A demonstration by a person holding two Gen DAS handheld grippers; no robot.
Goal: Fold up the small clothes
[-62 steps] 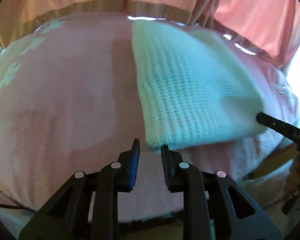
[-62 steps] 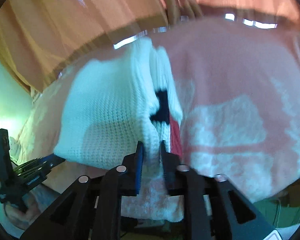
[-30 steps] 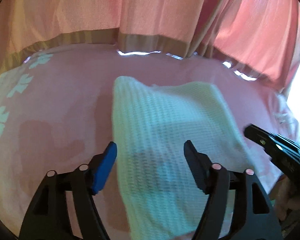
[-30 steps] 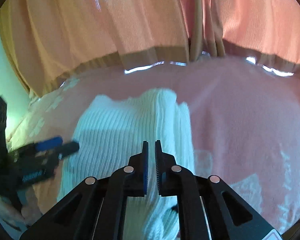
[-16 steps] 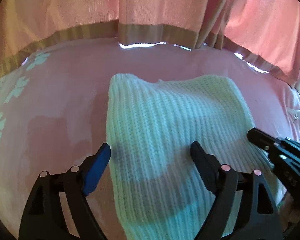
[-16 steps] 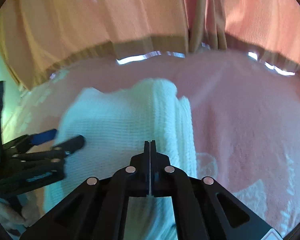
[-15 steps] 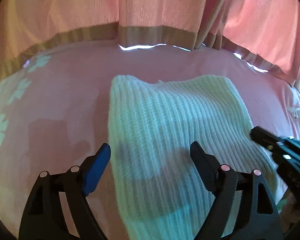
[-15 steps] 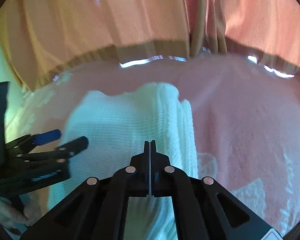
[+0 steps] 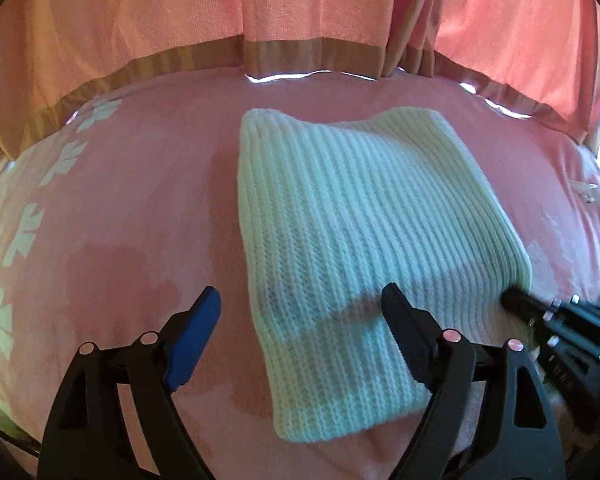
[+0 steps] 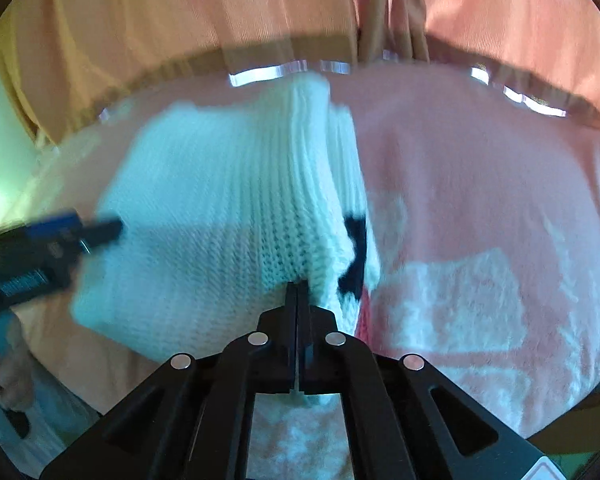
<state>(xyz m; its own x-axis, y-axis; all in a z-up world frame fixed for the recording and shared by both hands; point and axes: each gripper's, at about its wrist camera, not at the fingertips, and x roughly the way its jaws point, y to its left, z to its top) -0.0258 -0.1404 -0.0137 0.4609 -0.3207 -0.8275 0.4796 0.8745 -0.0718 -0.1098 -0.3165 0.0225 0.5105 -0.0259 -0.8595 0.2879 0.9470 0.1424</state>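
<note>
A white knitted garment [image 9: 360,220] lies folded into a thick rectangle on the pink bedspread [image 9: 140,200]. My left gripper [image 9: 300,312] is open wide, its jaws straddling the garment's near left part from above. My right gripper [image 10: 297,286] is shut, its tips pressed against the garment's near right folded edge [image 10: 292,248]; whether cloth is pinched between them is hidden. It shows in the left wrist view [image 9: 556,320] at the garment's right corner. A black patch [image 10: 356,240] shows in a lower layer. The left gripper [image 10: 40,244] shows blurred at the left of the right wrist view.
Pink curtains with a tan hem [image 9: 300,48] hang along the far side of the bed. White flower prints [image 9: 24,232] run along the bedspread's left side. The bed's near edge is just below the garment [image 10: 292,440].
The left gripper opened wide over the garment and lowered a little toward it. The right gripper closed fully and moved down and in to the garment's right folded edge.
</note>
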